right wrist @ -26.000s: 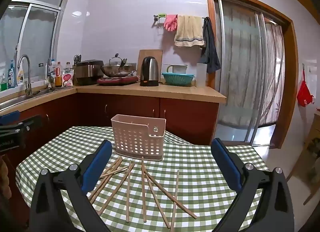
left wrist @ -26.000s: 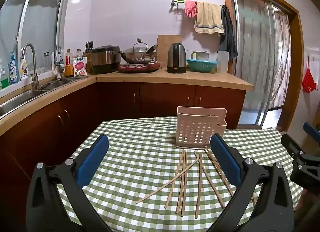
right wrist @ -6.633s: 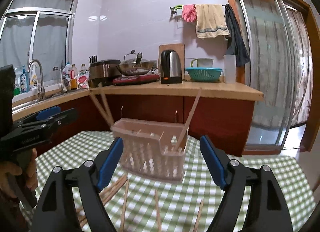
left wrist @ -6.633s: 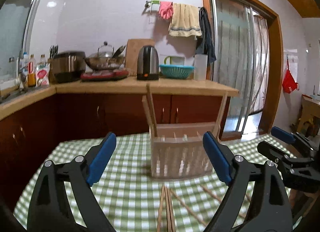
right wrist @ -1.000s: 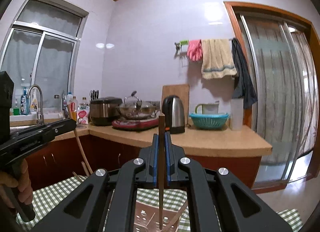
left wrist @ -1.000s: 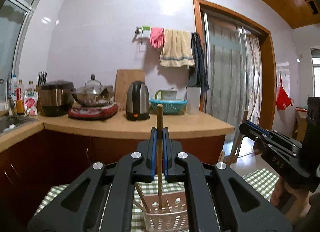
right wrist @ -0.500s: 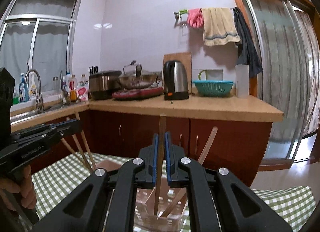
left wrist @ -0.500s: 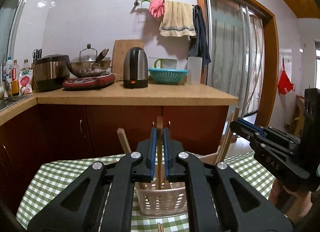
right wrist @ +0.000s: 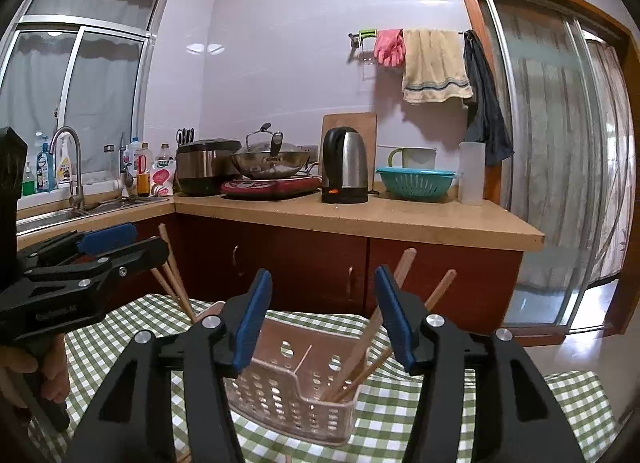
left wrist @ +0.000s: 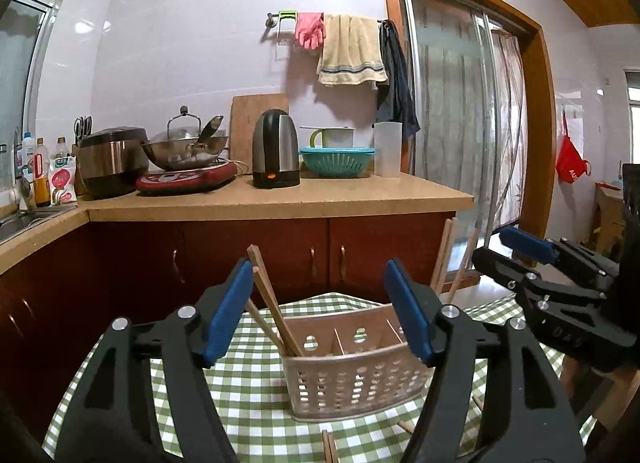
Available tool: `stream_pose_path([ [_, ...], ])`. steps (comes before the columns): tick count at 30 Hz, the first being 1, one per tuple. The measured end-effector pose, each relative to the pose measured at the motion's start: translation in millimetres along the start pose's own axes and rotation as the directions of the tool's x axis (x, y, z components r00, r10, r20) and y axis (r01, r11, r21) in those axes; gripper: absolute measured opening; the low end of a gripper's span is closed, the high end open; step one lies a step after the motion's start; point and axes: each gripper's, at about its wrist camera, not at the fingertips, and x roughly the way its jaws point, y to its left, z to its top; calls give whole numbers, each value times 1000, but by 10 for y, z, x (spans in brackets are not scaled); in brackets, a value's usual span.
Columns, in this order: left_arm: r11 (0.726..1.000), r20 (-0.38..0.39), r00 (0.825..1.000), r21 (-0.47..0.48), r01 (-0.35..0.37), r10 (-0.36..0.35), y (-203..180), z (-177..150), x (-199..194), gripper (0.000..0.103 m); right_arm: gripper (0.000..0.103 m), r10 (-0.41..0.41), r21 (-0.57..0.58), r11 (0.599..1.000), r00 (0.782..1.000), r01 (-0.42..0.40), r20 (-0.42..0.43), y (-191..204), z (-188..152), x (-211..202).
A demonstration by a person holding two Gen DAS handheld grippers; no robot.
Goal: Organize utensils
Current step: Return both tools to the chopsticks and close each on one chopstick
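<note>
Chopsticks (left wrist: 272, 303) stand slanted in a perforated plastic utensil basket (left wrist: 352, 375), which sits on a table under a green-and-white checked cloth (left wrist: 248, 379). Behind the table runs a wooden counter (left wrist: 280, 199) over dark red cabinets, carrying a rice cooker, a wok on a red hob, a black kettle (left wrist: 276, 149) and a teal colander (left wrist: 338, 161). A towel and a pink glove hang on the wall rail, and a sliding glass door fills the right side.

From the right wrist, the basket has inner dividers; two chopsticks lean out of its right compartment (right wrist: 404, 295) and others lean at its left end. A few more lie flat on the cloth at the basket's near side, though the fingers hide most of them, so their number is unclear.

Both tongs hover just above the basket. The left gripper (left wrist: 320, 315) has its jaws opening, with nothing pinched between the blue pads. The right gripper (right wrist: 322, 321) is likewise opening and grips nothing. The cloth left of the basket lies bare; the far table edge is close to the cabinets.
</note>
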Motion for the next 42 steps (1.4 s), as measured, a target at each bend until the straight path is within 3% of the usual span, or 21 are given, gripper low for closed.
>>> stream_pose_path([
  [11, 999, -57, 998, -41, -8, 6, -12, -382, -480, 70, 55, -35, 15, 999, 999, 35, -39, -35, -290, -598],
  [20, 997, -177, 984, -72, -41, 28, -48, -970, -690, 70, 54, -45, 33, 998, 987, 51, -155, -45, -1028, -985],
  [30, 994, -278, 959, -75, -73, 50, -118, -1520, -875, 70, 36, 4, 52, 999, 957, 11, -289, 19, -1721, -1173],
  [36, 994, -316, 947, -73, -82, 55, -146, -1707, -944, 69, 24, 35, 52, 999, 935, -17, -353, 84, -1947, -1187],
  [42, 994, -341, 938, -68, -89, 61, -138, -1811, -978, 69, 19, 28, 56, 998, 904, -5, -426, 91, -2113, -1139],
])
